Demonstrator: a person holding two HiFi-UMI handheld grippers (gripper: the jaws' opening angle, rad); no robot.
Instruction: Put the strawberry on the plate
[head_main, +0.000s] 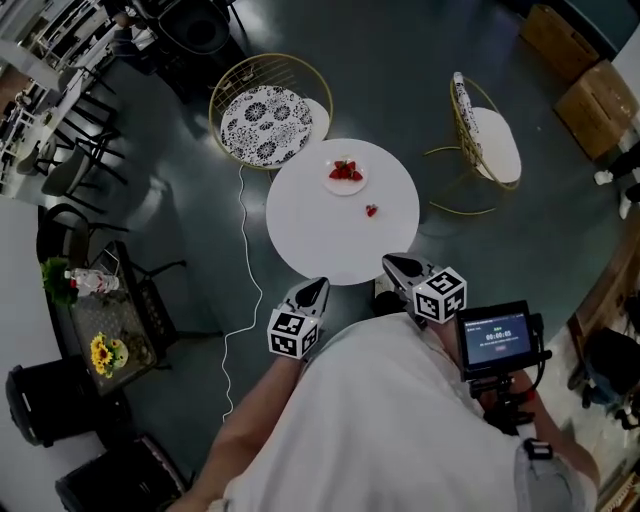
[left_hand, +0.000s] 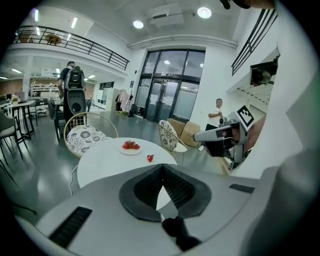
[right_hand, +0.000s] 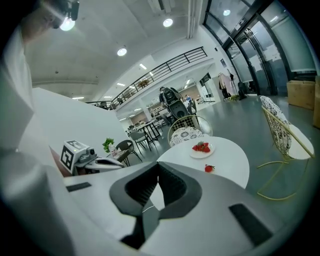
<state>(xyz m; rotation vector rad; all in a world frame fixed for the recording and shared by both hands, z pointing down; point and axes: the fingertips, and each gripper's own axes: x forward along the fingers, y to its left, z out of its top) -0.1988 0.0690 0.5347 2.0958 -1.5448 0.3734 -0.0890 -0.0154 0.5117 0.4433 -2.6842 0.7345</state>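
Lone strawberry (head_main: 371, 210) on table (head_main: 310, 235), just near-right of plate (head_main: 346, 191). Left gripper (head_main: 318, 284) and right gripper (head_main: 392, 262) at near edge, jaws closed, empty. Open right jaws before reaching; pinch softly, lift, set on plate.

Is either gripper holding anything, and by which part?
Nothing is held: the left gripper and right gripper are both shut and empty. The loose strawberry lies on the table beside the plate.
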